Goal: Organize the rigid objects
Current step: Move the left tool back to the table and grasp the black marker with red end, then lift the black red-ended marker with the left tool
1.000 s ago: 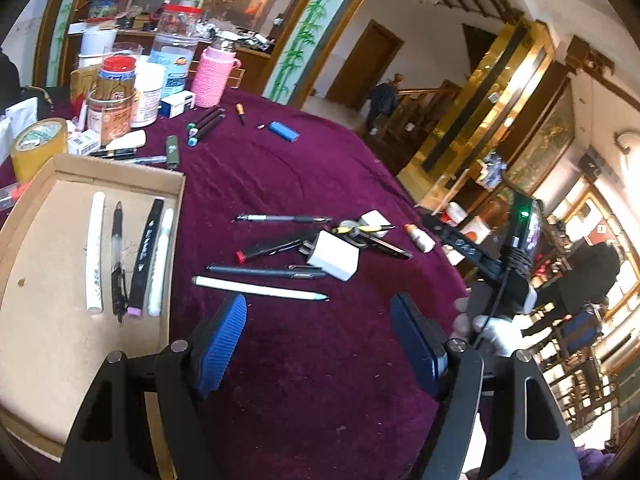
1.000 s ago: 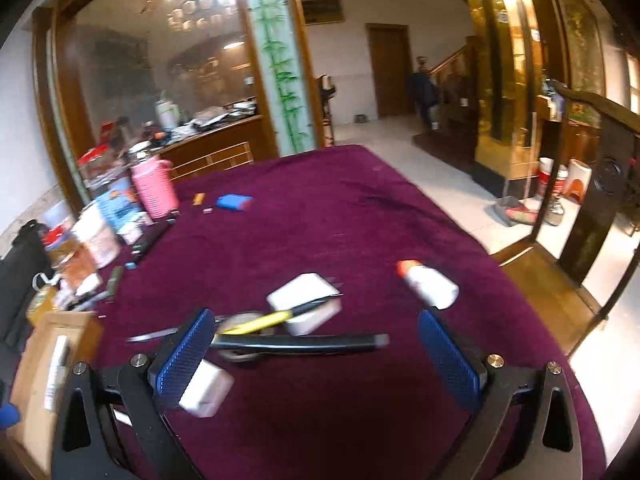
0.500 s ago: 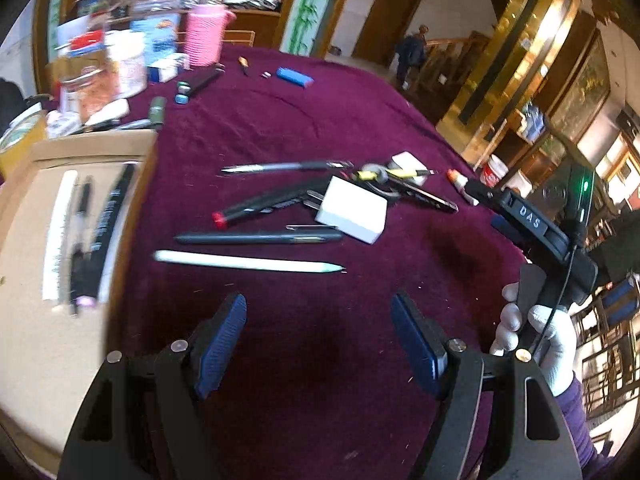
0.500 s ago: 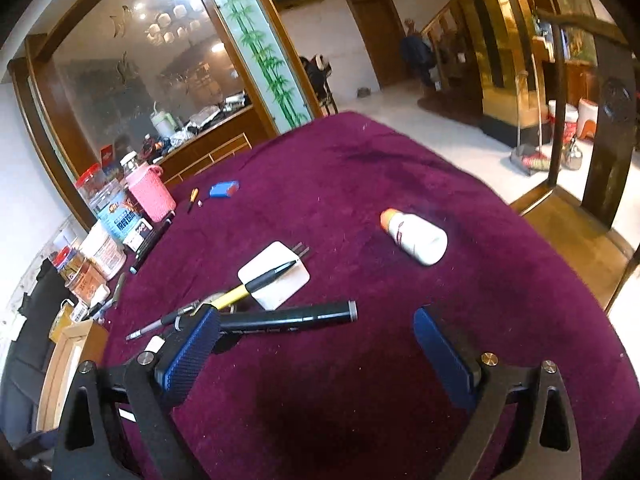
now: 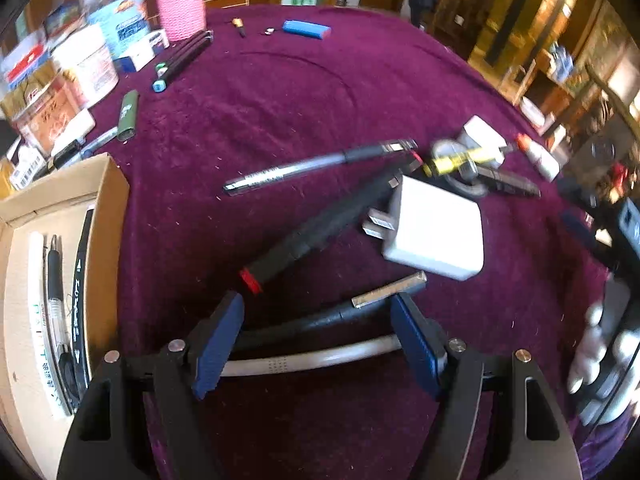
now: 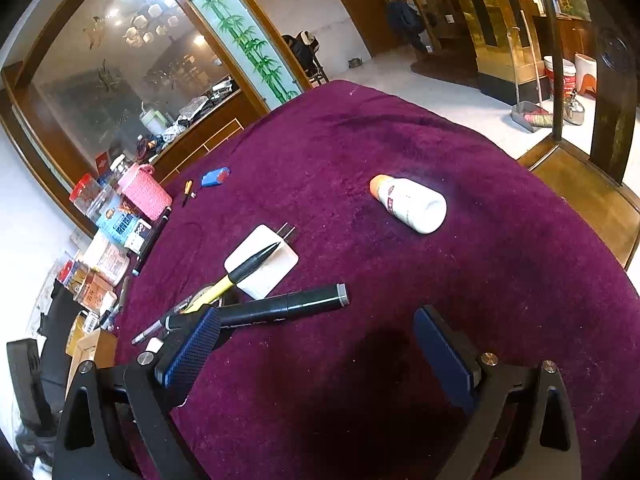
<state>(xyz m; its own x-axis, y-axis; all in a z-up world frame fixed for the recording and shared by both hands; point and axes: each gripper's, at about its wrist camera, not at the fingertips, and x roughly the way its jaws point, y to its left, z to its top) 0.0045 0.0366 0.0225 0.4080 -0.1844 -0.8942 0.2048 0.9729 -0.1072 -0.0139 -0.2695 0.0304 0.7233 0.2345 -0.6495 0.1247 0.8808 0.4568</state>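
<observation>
Left gripper [image 5: 316, 344] jaws spread, straddling white stylus pen [image 5: 304, 362] lying on purple cloth [image 5: 280, 92]; light, stiff, slick, so pinching mid-barrel looks best; right gripper [image 6: 316, 346] hanging spread, empty.

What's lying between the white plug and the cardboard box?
In the left wrist view, a black marker with a red band lies between the white plug and the cardboard box.

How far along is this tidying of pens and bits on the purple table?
Early on, it seems. A few pens already lie in the cardboard box. The left gripper, jaws open, is over a white pen and a dark pen, gripping neither. The right gripper is open and empty. Still loose: the white charger, a red-tipped marker, a small bottle and more.
</observation>
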